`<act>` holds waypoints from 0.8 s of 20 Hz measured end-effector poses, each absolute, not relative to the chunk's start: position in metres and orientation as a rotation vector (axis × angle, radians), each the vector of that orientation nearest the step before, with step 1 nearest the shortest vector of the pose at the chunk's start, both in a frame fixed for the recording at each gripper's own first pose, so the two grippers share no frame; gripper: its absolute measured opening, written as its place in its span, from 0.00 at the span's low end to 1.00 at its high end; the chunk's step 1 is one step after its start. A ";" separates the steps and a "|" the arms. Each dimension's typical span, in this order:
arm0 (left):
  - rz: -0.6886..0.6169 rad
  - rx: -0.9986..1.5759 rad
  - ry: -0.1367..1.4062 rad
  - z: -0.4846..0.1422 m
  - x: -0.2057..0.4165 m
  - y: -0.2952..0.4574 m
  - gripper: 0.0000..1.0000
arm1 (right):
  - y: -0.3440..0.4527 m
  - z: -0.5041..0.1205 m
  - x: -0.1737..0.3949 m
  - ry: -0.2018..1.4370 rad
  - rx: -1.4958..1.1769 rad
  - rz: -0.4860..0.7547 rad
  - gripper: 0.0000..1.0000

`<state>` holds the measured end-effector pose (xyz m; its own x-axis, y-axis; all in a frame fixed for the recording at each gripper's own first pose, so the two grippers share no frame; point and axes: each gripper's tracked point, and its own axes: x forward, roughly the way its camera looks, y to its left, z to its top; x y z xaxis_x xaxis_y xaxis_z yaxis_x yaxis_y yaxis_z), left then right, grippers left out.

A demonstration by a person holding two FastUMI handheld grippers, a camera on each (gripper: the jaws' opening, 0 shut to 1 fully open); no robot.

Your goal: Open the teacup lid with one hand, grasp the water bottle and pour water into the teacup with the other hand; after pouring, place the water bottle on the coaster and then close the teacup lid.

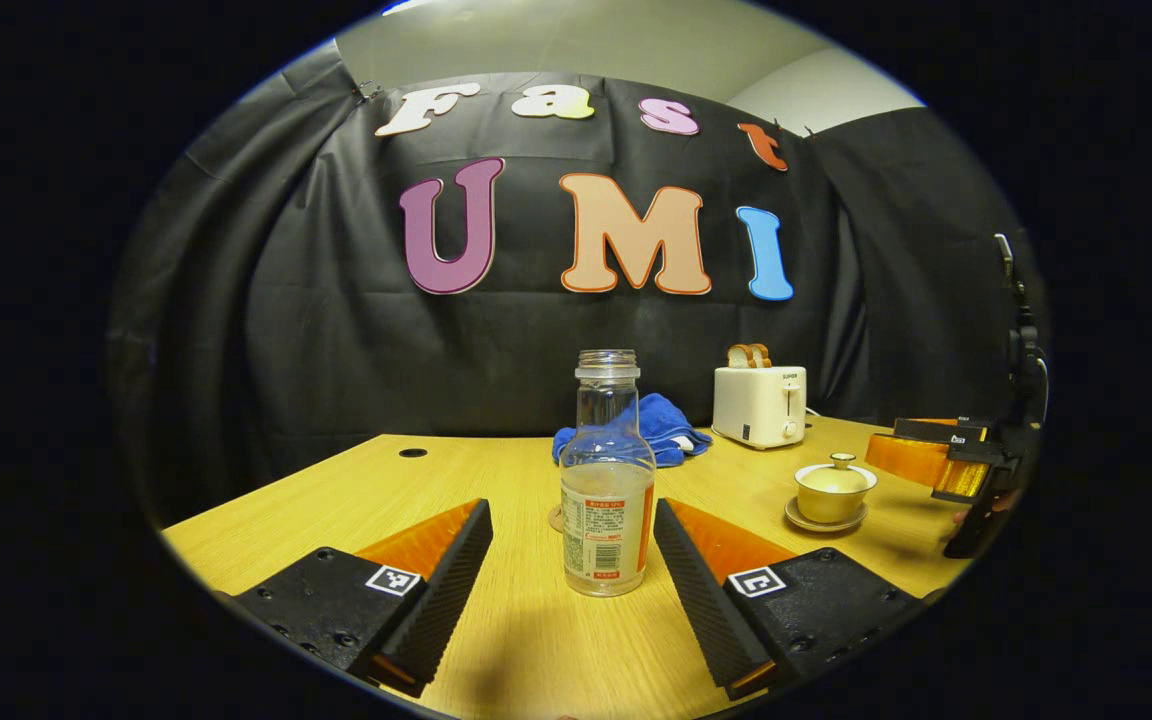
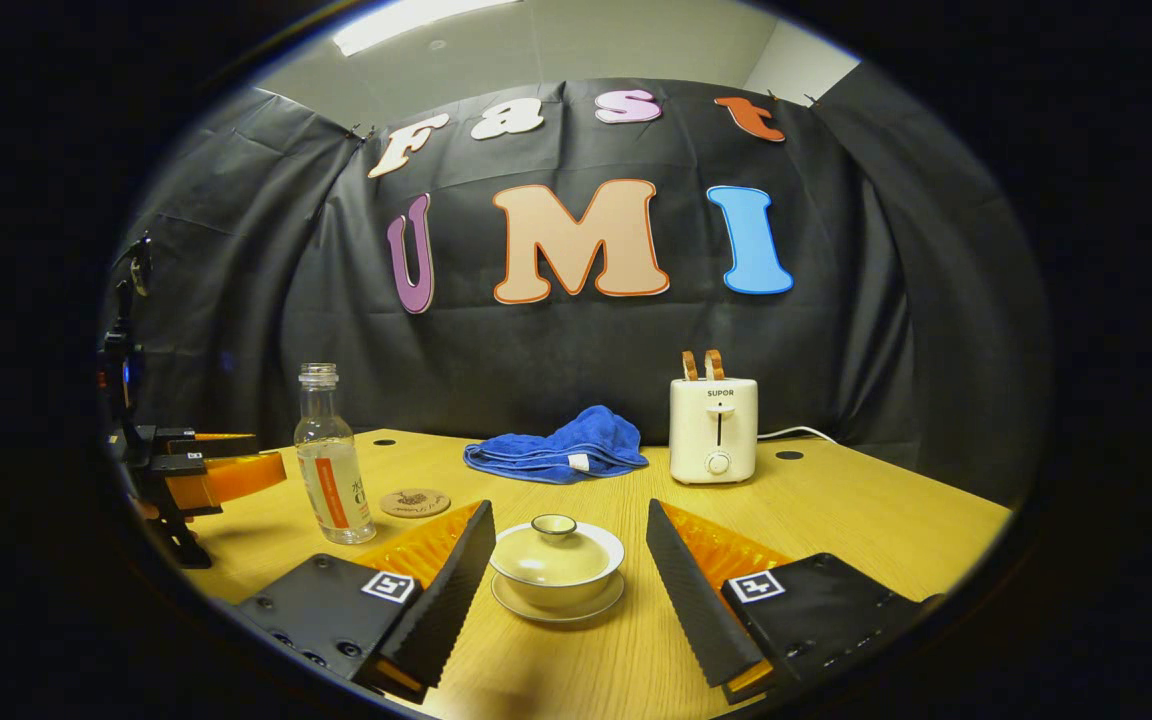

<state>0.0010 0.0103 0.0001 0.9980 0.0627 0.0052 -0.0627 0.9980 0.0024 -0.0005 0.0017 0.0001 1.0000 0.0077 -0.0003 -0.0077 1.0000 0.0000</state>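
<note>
I am holding my left gripper open around the clear, capless plastic water bottle, not touching. My right gripper is flanking, open, the lidded cream ceramic teacup. Round cork coaster is lying bare on the wooden bench. No task step is complete yet.

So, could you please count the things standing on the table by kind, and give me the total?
Water bottle: 1
Lidded teacup on its saucer: 1
Coaster: 1
Blue towel: 1
Toaster with bread slices in it: 1
Total: 5
</note>
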 end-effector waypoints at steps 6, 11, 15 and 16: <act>0.063 0.002 -0.005 0.000 0.001 0.010 0.95 | 0.002 0.000 -0.001 0.000 0.000 0.008 0.94; 0.063 0.003 -0.005 0.000 0.001 0.010 0.95 | 0.001 0.001 -0.001 0.000 0.000 0.008 0.94; 0.063 0.003 -0.005 -0.001 0.001 0.010 0.95 | 0.005 -0.001 0.004 0.004 0.001 0.026 0.96; 0.062 0.002 -0.005 0.000 0.001 0.010 0.95 | 0.007 -0.001 0.006 0.006 0.003 0.039 0.94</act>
